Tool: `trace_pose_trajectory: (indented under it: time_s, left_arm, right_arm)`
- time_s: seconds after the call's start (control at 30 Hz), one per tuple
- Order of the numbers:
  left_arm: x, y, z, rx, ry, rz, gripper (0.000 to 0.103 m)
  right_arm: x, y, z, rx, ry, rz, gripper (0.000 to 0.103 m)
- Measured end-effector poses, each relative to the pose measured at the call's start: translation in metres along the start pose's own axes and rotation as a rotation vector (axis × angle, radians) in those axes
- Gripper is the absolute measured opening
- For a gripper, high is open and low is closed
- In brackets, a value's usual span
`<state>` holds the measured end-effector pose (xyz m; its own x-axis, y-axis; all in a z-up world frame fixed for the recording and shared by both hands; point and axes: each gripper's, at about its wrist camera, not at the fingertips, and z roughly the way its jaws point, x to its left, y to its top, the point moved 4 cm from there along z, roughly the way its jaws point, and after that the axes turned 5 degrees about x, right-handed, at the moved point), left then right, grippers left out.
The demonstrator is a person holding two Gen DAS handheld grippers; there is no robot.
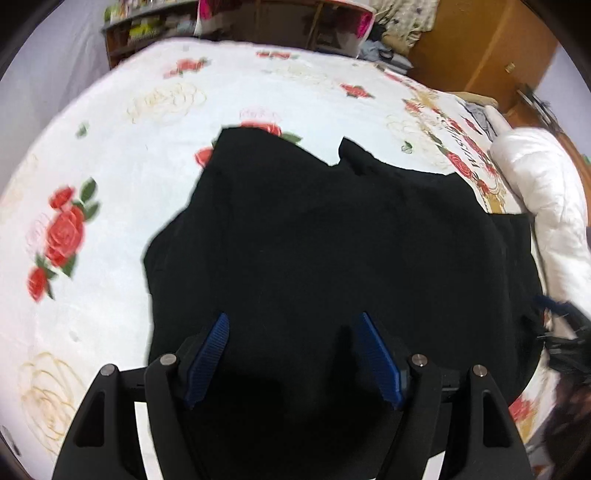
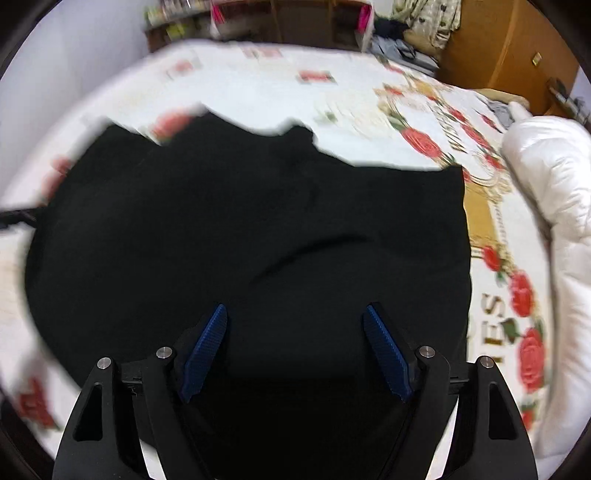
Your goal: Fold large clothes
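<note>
A black garment (image 1: 314, 240) is lying spread across a bed, on a white bedspread (image 1: 129, 184) printed with red roses and pale gold outlined flowers. Its far edge is running uneven, with two raised corners and a dip between them, and soft creases are crossing its middle in the right wrist view (image 2: 258, 229).

The left hand-held gripper (image 1: 293, 328) is hanging over the near part of the cloth, its blue-padded fingers (image 1: 212, 354) standing well apart with nothing pinched between them. The right hand-held gripper (image 2: 295, 319) is doing the same above the garment, its blue pads (image 2: 388, 354) spread wide and gripping nothing.

A white padded quilt (image 1: 546, 206) is lying bunched along the right side of the bed, just beside the garment's right edge. Beyond the bed, shelves (image 1: 147, 26) with small items and a wooden cabinet (image 1: 480, 40) are standing against the wall.
</note>
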<state>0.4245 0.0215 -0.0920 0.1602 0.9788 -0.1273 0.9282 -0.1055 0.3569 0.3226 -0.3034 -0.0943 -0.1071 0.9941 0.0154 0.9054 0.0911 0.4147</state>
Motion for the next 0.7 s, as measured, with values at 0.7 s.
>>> trace_pose_trajectory:
  time_s: [0.7]
  left_arm:
    - [0.052, 0.010, 0.042, 0.030, 0.145, -0.020, 0.079]
  right_arm:
    - [-0.118, 0.001, 0.037, 0.082, -0.193, 0.137, 0.077]
